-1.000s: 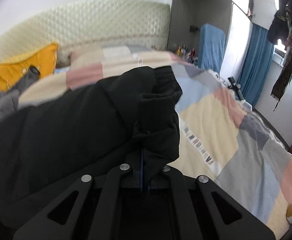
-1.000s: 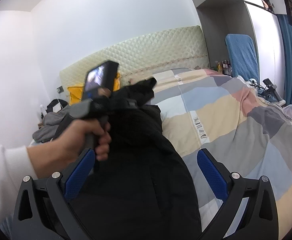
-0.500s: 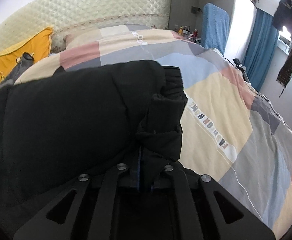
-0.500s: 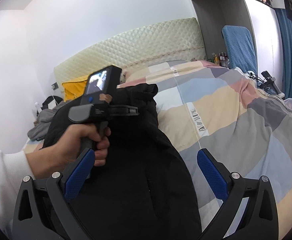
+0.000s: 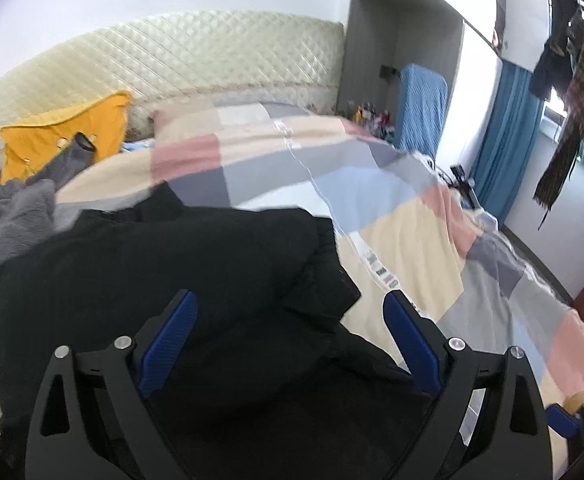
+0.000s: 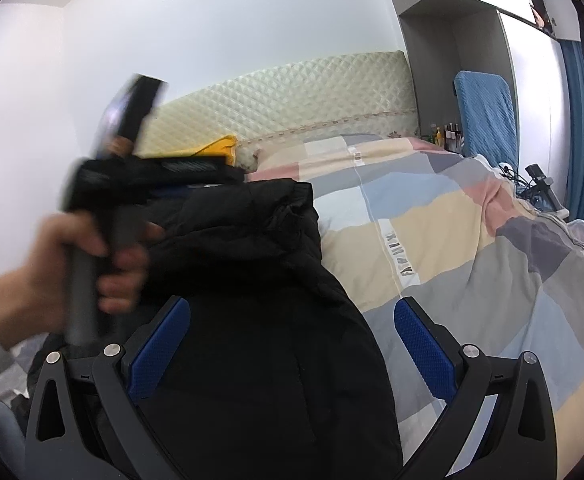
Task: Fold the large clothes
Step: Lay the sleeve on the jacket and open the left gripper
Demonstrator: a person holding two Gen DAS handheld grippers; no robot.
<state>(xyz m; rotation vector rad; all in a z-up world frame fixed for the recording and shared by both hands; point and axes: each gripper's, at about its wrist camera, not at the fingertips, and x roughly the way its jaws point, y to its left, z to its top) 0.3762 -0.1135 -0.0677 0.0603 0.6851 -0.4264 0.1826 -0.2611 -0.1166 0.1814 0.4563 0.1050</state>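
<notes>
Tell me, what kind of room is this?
Most likely a bedroom in a home: a bed with a patchwork quilt, a padded cream headboard, and blue curtains at the window.

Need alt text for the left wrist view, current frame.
The left hand-held gripper, its jaws opening with nothing pinched, hangs over a black jacket lying folded on a bed's patchwork quilt. Behind sit a yellow pillow, a cream quilted headboard and blue curtains.

A large black padded jacket (image 5: 180,264) lies spread on the bed over a patchwork quilt of pink, cream, grey and blue. Its puffy, matte fabric is folded over itself, with a rumpled, gathered edge (image 6: 292,208) towards the headboard
</notes>
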